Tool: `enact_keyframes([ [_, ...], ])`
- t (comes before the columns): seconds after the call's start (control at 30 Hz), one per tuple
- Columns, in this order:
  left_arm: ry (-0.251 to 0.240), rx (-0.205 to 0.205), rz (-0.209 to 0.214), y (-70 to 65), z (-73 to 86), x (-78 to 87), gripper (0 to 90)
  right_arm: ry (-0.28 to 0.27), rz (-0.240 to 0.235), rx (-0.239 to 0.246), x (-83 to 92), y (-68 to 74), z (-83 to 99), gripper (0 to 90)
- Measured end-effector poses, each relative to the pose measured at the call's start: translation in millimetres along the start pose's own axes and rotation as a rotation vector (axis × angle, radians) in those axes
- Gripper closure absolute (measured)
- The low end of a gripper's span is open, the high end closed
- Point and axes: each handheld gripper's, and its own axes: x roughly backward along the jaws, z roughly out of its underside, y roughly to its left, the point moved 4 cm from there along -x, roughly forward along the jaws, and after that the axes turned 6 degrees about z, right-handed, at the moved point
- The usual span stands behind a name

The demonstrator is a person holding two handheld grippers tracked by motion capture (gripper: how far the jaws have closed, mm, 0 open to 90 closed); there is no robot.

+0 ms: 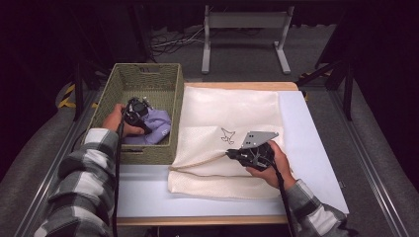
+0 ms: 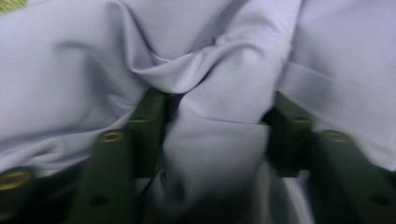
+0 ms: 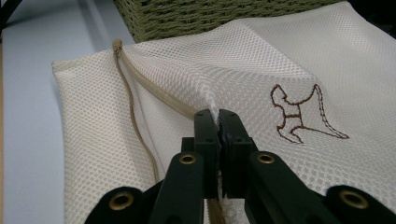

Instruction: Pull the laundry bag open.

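Jaws of our left gripper (image 1: 143, 109) stand partly open around a bunched fold of lavender cloth (image 2: 219, 135), pressing its sides, at left of frame inside the woven green basket (image 1: 148, 74). Our right gripper (image 3: 218, 122) is clamped tight on the cream mesh laundry bag (image 3: 261, 60) at centre, beside its zipper (image 3: 140, 135).

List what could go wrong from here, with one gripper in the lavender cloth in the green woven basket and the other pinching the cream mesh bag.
1. The left gripper has only a bunched fold of the lavender cloth between its jaws; lifted, the fold might slip out.
2. The cloth could drag on the green woven basket's rim.
3. The right gripper pinches the cream mesh bag at its zipper edge; a pull could shift the bag or shut its opening.
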Motion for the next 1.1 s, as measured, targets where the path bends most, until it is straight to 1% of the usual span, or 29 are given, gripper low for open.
enact_keyframes([
  [0.03,0.002,-0.005,-0.027,1.1,0.2,1.1,64.6,-0.001,0.0,-0.001,0.0,0.0,0.0,87.1],
  [0.07,0.002,-0.007,-0.033,1.4,0.0,1.4,69.7,0.0,0.0,-0.001,0.0,-0.2,0.1,87.2],
  [0.1,0.002,-0.007,-0.033,1.4,0.0,1.4,71.8,-0.003,0.0,-0.004,-0.1,-0.6,0.4,87.2],
  [0.13,0.007,-0.02,-0.032,1.0,-0.4,1.6,71.8,-0.003,0.0,-0.004,-0.1,-0.6,0.4,87.2],
  [0.23,0.011,-0.035,-0.043,-0.7,-1.1,3.6,75.3,-0.003,0.004,-0.003,-0.6,-1.1,1.0,87.2],
  [0.27,0.009,-0.047,-0.047,-1.5,-1.3,5.2,75.8,-0.003,0.005,-0.005,-0.6,-1.2,1.2,87.3],
  [0.33,-0.028,-0.049,-0.052,-2.4,-1.8,9.8,76.5,-0.014,0.008,-0.009,-0.4,-2.1,0.9,87.3],
  [0.43,-0.085,-0.047,-0.074,-2.9,-2.4,20.1,77.1,-0.02,0.013,-0.011,-0.1,-3.5,0.8,87.5],
  [0.47,-0.1,-0.052,-0.083,-3.0,-2.3,24.1,77.1,-0.024,0.013,-0.017,0.0,-4.0,1.0,87.4],
  [0.5,-0.1,-0.052,-0.083,-3.0,-2.3,24.1,77.2,-0.024,0.013,-0.017,0.0,-4.0,1.0,87.4],
  [0.53,-0.131,-0.046,-0.09,-3.2,-2.0,28.7,77.2,-0.023,0.015,-0.018,0.3,-4.5,1.3,87.5],
  [0.57,-0.144,-0.044,-0.091,-3.7,-2.0,31.2,77.3,-0.027,0.016,-0.018,0.6,-4.8,1.5,87.5],
  [0.6,-0.169,-0.046,-0.099,-4.9,-1.9,35.7,77.3,-0.029,0.016,-0.02,0.8,-4.9,1.5,87.5],
  [0.67,-0.214,-0.06,-0.1,-9.5,-1.5,44.1,77.3,-0.031,0.016,-0.019,1.0,-5.0,1.4,87.5],
  [0.7,-0.23,-0.063,-0.102,-11.1,-1.4,47.1,77.3,-0.033,0.018,-0.019,1.0,-5.0,1.2,87.5],
  [0.77,-0.283,-0.061,-0.098,-15.8,-0.2,56.2,77.4,-0.037,0.019,-0.017,0.7,-5.3,0.6,87.5],
  [0.8,-0.306,-0.061,-0.108,-17.8,0.7,60.5,77.4,-0.039,0.019,-0.019,0.6,-5.3,0.2,87.5],
  [0.83,-0.322,-0.058,-0.106,-19.6,1.6,63.6,77.4,-0.041,0.019,-0.019,0.6,-5.6,0.0,87.6],
  [0.87,-0.354,-0.054,-0.101,-22.8,3.0,67.6,77.4,-0.043,0.019,-0.019,0.6,-5.7,-0.2,87.6],
  [0.9,-0.365,-0.057,-0.099,-24.5,3.8,70.0,77.4,-0.045,0.018,-0.019,0.7,-6.0,-0.3,87.6],
  [0.93,-0.392,-0.052,-0.092,-28.2,5.5,73.1,77.4,-0.048,0.015,-0.02,0.8,-6.3,-0.4,87.5],
  [0.97,-0.406,-0.057,-0.082,-31.4,6.9,75.0,77.4,-0.053,0.013,-0.023,1.1,-6.9,-0.3,87.6],
  [1.07,-0.446,-0.049,-0.077,-40.8,10.1,79.0,77.5,-0.061,0.01,-0.028,1.3,-8.2,-0.2,87.6],
  [1.1,-0.459,-0.053,-0.077,-43.5,11.3,81.4,77.5,-0.063,0.01,-0.028,1.3,-8.5,-0.2,87.6],
])
